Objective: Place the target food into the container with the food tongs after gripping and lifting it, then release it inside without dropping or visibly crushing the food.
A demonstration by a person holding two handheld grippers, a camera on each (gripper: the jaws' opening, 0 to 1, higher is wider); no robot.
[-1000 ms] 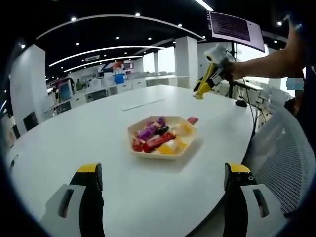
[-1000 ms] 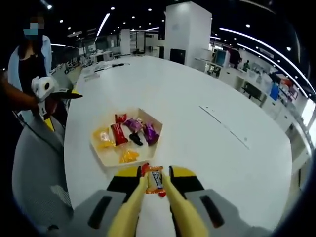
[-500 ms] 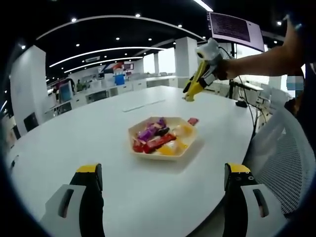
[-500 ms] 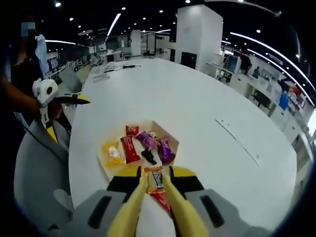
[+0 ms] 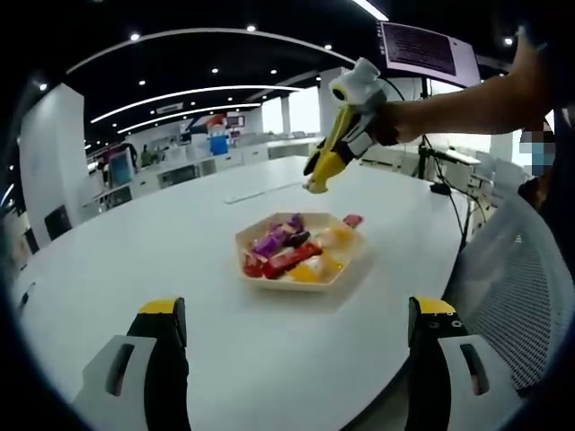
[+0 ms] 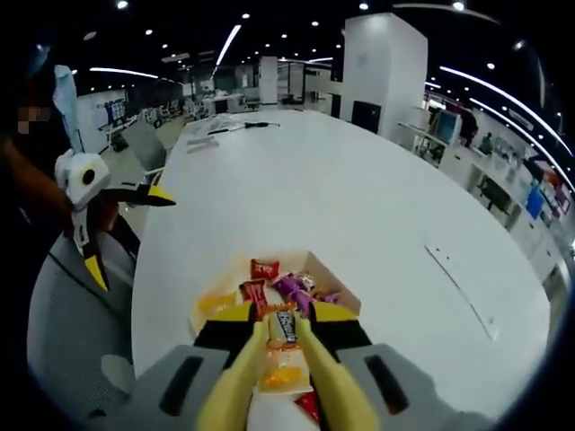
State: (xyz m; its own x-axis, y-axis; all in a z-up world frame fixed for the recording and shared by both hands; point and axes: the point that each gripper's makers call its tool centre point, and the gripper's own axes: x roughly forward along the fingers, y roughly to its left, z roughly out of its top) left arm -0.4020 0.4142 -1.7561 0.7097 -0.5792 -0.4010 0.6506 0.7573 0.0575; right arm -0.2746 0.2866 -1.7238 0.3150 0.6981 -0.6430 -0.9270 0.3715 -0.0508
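Tongs (image 6: 286, 377), yellow and clamped in the right gripper (image 6: 282, 334), are pinched on a wrapped candy bar (image 6: 285, 325), and that bar is carried right over the container (image 6: 346, 294). In the right gripper view the bar's long axis is seen running straight out along the tongs, and the hexagonal tray lies directly beneath and just ahead of the tips, its red, purple and yellow wrappers (image 6: 289, 289) spread under the load. What is left is judged to be a drop straight down, not a reach sideways.

From the left gripper view the same tongs (image 5: 325, 160) are seen tilted nose-down above the far rim of the container (image 5: 296, 280), well clear of it in height. One red packet (image 5: 351, 219) is left on the worktop (image 5: 162, 242) just beside the tray's far edge. The left gripper (image 5: 292, 334) is held wide apart and empty, near the worktop's close edge, well away from the tray; the right one is plainly the nearer and is the one loaded.
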